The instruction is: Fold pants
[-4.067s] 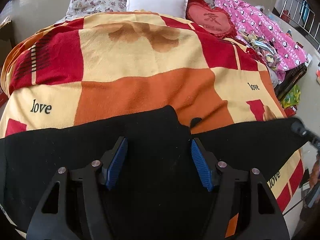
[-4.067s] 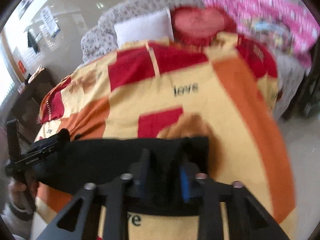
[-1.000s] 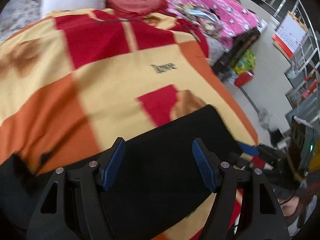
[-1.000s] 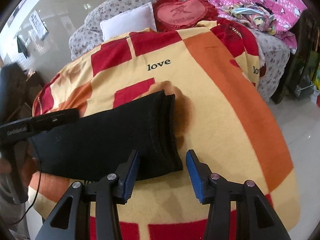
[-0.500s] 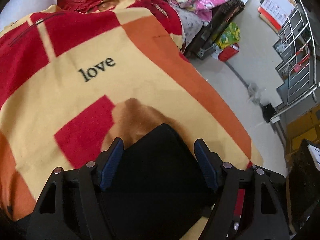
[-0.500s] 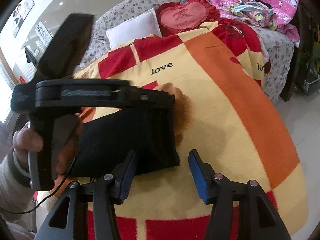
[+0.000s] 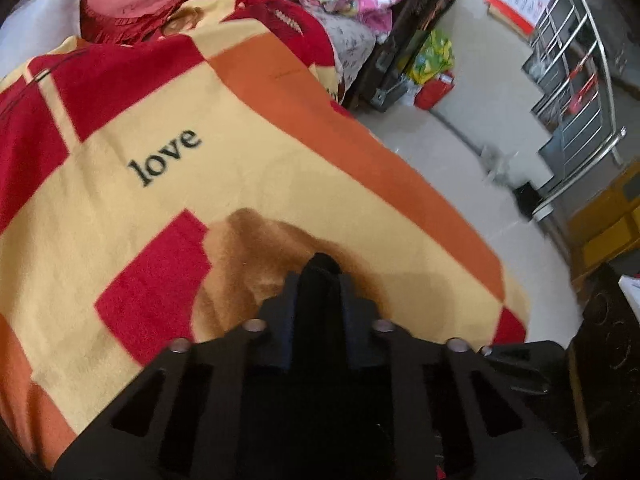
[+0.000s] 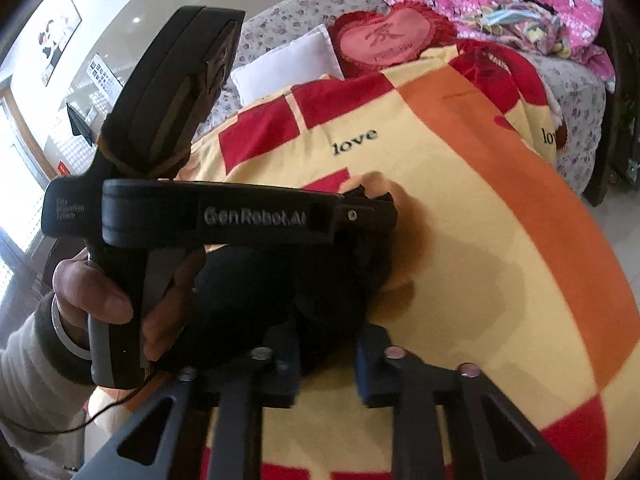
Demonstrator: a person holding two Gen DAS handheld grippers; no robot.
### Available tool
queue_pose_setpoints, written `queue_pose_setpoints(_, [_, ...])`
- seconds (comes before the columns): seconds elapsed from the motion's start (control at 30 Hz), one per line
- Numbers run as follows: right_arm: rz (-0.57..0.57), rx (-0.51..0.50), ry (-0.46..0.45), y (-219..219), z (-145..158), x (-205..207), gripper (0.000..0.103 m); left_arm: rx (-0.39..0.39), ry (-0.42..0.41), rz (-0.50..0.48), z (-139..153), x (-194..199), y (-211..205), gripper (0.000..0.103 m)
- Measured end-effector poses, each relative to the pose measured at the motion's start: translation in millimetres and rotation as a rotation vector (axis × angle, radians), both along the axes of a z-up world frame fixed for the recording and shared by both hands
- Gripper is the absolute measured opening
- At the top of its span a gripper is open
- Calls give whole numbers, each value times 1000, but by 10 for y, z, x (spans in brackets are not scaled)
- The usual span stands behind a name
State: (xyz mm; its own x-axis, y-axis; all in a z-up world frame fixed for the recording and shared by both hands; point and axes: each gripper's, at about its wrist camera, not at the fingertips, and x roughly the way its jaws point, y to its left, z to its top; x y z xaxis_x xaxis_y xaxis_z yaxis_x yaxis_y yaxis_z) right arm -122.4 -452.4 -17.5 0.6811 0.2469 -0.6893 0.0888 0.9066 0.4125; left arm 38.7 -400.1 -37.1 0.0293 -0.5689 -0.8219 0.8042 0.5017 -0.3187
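only rightward, hand (image 8: 108, 304); both jaws just clamped on black pants (image 8: 256, 292)

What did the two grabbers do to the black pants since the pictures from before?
Both have just closed their jaws on the black pants. The left gripper travelled along the pants to the end by the right gripper and pinched the far corner; the right one pinched the near corner. The blanket and red heart cushion stayed put.
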Motion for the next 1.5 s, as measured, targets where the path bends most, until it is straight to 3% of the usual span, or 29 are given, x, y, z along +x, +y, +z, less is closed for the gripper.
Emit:
queue_pose_setpoints(0.27, [127, -53, -150, 475, 673, 76, 15, -166, -67, 58, 765, 18, 724, 13])
queue_pose_setpoints(0.43, [278, -41, -221, 1025, 966, 184, 14, -212, -98, 175, 1082, 55, 1574, 13])
queue_pose_setpoints(0.57, [412, -26, -202, 1565, 876, 350, 14, -163, -113, 308, 955, 62, 2234, 13])
queue_pose_setpoints(0.63, [471, -19, -154, 1850, 687, 490, 15, -114, -129, 397, 819, 77, 2536, 13])
queue_pose_setpoints(0.7, [520, -1, -83, 2105, 427, 666, 16, -72, -87, 477, 615, 116, 2835, 13])
queue_pose_setpoints(0.8, [566, -18, 64, 2433, 110, 862, 26, -56, -50, 555, 416, 82, 3098, 14])
queue_pose_setpoints(0.83, [570, -14, 45, 2449, 158, 841, 31, -39, -62, 578, 377, 49, 3164, 16])
queue_pose_setpoints(0.97, [596, 119, -59, 2162, 577, 680, 38, -54, -71, 587, 370, -114, 3261, 36])
queue_pose_setpoints(1.07, [482, -9, -108, 1856, 758, 611, 38, -106, -65, 586, 405, -211, 3202, 56])
queue_pose_setpoints(1.13, [398, -120, -68, 1717, 688, 704, 38, -113, -70, 596, 397, -219, 3143, 65])
queue_pose_setpoints(1.23, [368, -123, 0, 1604, 443, 869, 38, -83, -68, 617, 318, -199, 3024, 66])
queue_pose_setpoints(1.4, [371, -156, 32, 1689, 172, 1031, 38, -37, -42, 651, 94, -76, 2827, 65])
queue_pose_setpoints(1.43, [367, -145, 39, 1630, 100, 1104, 39, -32, -40, 645, 65, -66, 2794, 61])
queue_pose_setpoints(1.47, [363, -137, 42, 1624, 81, 1122, 39, -24, -44, 637, 38, -60, 2750, 40])
queue_pose_setpoints(1.5, [361, -131, 41, 1616, 81, 1143, 39, -4, -51, 632, 19, -55, 2719, 30])
